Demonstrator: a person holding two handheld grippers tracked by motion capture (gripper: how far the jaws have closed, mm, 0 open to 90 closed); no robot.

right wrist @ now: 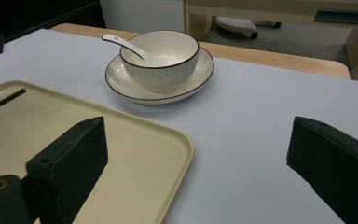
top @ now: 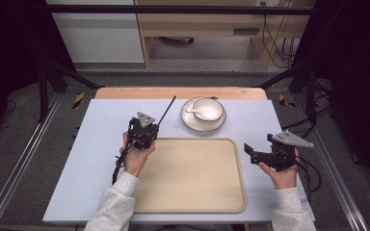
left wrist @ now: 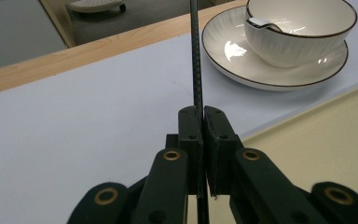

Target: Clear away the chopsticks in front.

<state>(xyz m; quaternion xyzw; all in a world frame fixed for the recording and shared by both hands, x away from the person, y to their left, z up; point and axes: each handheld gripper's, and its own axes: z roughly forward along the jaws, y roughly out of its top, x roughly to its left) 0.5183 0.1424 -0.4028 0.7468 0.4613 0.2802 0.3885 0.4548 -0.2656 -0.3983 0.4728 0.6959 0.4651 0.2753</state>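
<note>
My left gripper (top: 152,128) (left wrist: 200,113) is shut on a thin black stick (top: 167,109) (left wrist: 196,51), which points up and away toward the table's far edge. It hovers over the far left corner of a beige tray (top: 192,192) (left wrist: 326,135) (right wrist: 135,140). A white bowl (top: 209,108) (left wrist: 303,32) (right wrist: 161,58) with a white spoon (top: 192,111) (right wrist: 126,45) in it stands on a white saucer (top: 203,126) (left wrist: 242,60) (right wrist: 200,74) beyond the tray. My right gripper (top: 249,154) (right wrist: 196,133) is open with nothing between its jaws, just right of the tray.
A pale blue mat (top: 101,144) covers the wooden table (top: 173,92). A thin dark line (right wrist: 2,102) lies over the tray's left part in the right gripper view. Metal frame rails (top: 24,159) run along both sides.
</note>
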